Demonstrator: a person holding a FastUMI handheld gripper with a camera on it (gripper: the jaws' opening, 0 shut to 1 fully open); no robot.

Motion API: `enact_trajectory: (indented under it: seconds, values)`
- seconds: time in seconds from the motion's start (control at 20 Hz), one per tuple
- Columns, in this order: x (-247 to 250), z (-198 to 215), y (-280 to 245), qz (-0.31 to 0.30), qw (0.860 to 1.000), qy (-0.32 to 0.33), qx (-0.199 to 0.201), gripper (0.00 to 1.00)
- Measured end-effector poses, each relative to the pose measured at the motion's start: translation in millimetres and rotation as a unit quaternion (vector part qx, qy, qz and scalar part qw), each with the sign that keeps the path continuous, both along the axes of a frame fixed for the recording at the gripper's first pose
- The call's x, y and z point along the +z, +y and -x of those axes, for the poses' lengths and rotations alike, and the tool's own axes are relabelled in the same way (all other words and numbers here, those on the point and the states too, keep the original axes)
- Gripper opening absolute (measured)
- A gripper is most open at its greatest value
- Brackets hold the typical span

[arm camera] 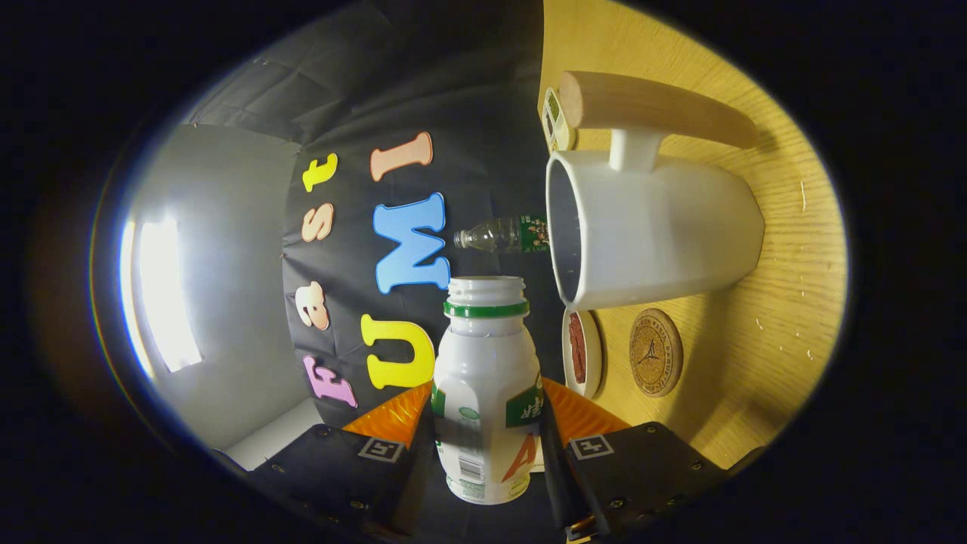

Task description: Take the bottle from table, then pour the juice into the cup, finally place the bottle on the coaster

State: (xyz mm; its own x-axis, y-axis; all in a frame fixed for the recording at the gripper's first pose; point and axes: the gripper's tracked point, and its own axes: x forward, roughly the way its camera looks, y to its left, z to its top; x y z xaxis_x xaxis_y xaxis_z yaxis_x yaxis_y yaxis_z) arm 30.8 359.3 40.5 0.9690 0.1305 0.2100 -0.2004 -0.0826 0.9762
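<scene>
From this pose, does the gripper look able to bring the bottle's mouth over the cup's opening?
Probably yes. The gripper is shut on the bottle, whose uncapped mouth sits just short of the white cup. Nothing stands between mouth and cup opening; the small dish and coaster lie off to the side.

A clear plastic bottle, a small white dish and a packet sit on the wooden table.

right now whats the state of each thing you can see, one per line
gripper: shut on the white bottle
white bottle: cap off, held between the fingers, mouth aimed near the cup's opening
cup: standing on the table, inside looks empty
coaster: flat on the table, nothing on it
small dish: on the table beside the coaster, holds something reddish
clear bottle: beyond the cup, looks empty
</scene>
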Motion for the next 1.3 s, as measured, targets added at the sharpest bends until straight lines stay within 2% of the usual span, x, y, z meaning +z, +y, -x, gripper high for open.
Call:
enact_trajectory:
  seconds: [1.3]
  values:
    - [16,1,-2,-0.037,0.999,-0.015,-0.001,0.65]
